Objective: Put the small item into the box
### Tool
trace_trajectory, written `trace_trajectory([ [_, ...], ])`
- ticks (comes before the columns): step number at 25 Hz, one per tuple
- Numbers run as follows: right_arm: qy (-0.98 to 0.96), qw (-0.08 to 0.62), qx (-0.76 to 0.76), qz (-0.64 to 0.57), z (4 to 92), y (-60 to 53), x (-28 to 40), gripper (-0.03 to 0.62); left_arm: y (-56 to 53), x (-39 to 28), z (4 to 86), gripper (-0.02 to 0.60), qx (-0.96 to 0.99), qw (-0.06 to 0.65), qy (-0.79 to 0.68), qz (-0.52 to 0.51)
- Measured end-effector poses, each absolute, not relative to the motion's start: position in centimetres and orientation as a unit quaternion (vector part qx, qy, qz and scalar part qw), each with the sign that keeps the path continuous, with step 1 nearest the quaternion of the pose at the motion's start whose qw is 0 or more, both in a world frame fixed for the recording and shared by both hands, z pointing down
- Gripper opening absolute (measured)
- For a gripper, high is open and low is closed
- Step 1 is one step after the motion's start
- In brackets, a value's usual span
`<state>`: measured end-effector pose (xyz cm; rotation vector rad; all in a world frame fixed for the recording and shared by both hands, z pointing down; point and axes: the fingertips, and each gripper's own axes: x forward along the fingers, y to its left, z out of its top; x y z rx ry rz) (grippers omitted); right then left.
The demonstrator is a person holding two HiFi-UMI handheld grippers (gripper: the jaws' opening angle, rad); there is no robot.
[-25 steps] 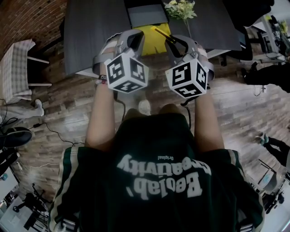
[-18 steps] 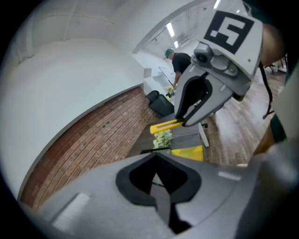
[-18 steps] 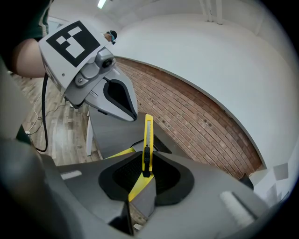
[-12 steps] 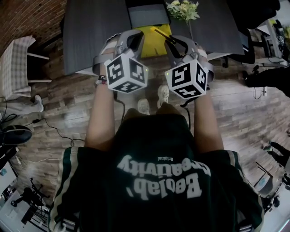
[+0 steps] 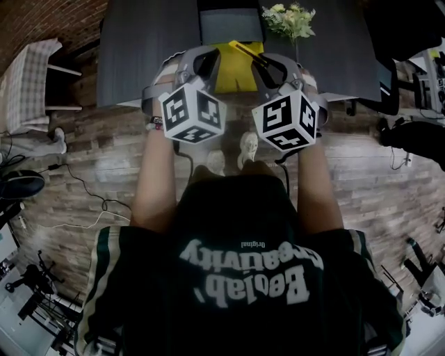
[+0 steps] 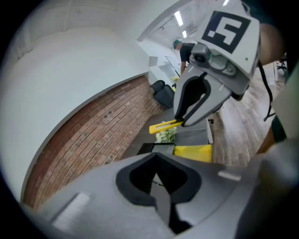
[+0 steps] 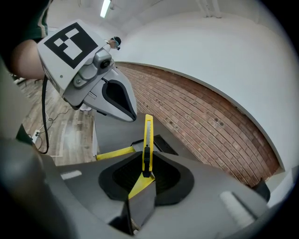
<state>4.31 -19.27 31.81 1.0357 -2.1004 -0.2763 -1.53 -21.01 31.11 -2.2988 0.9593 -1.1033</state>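
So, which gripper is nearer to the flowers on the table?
Right. The right gripper, holding a yellow knife, is almost straight in front of the flowers; the left gripper is farther off to their left.

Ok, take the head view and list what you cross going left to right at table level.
First the checked chair → left gripper → yellow box → right gripper, shut on the yellow utility knife. The flowers overlap the right gripper's span, so they are left out.
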Motion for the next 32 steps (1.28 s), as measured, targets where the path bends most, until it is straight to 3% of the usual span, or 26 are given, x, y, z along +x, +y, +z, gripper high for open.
trace_trajectory([
  [32, -0.875, 0.354, 0.313, -0.102, 36.0, -24.6, 6.0, 0.074, -24.9, 0.7, 34.3, 0.003, -0.785, 0.171, 0.403, -0.438],
])
